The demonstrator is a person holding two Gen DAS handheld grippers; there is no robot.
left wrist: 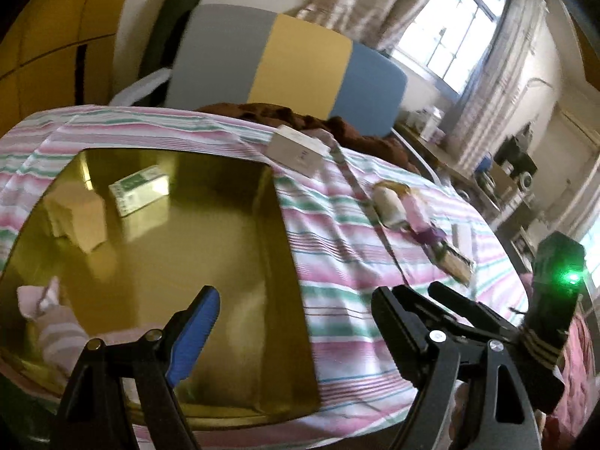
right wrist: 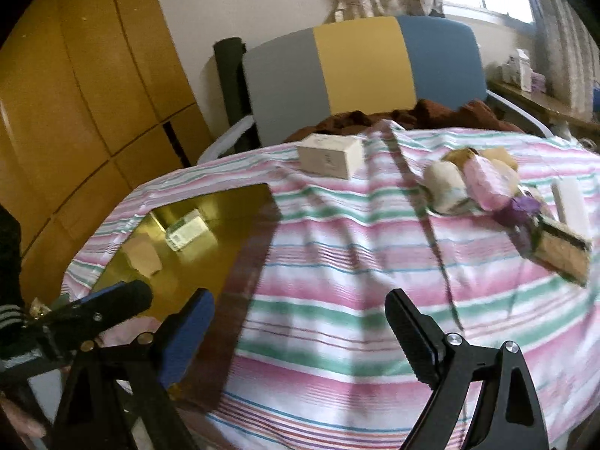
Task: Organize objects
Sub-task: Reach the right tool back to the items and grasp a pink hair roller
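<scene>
Two hand-held grippers hang above a bed covered in a pink, green and white striped sheet (right wrist: 337, 281), between loads in a tidying job. The left hand-held gripper (left wrist: 296, 330) stands wide with nothing between its fingers, over the near right corner of a gold tray (left wrist: 285, 262) at the left of the bed. The right hand-held gripper (right wrist: 300, 333) is equally wide and empty, over bare sheet just right of the tray.

By the look of it, the step in hand is reaching for the next piece to put in the tray. Already inside are three things: one green-and-white box (left wrist: 138, 189) toward the far side, one plain pale box (left wrist: 75, 221) left of it, and one striped pink-and-white cloth item (left wrist: 56, 326), perhaps a sock, at the near left.

Still out on the sheet are one white box (right wrist: 330, 155) at the far edge, one bundle of soft pale and pink things (right wrist: 472, 183) at the right, too blurred to count apart, one tan brush-like piece (right wrist: 562, 255) at its near end, and one white bar (right wrist: 570, 202) at the far right.

The next move likely calls for the right hand-held gripper to travel right and away toward the bundle or the white box, line its fingers across the piece, then close. The soft bundle may spill apart if pinched at one end.
</scene>
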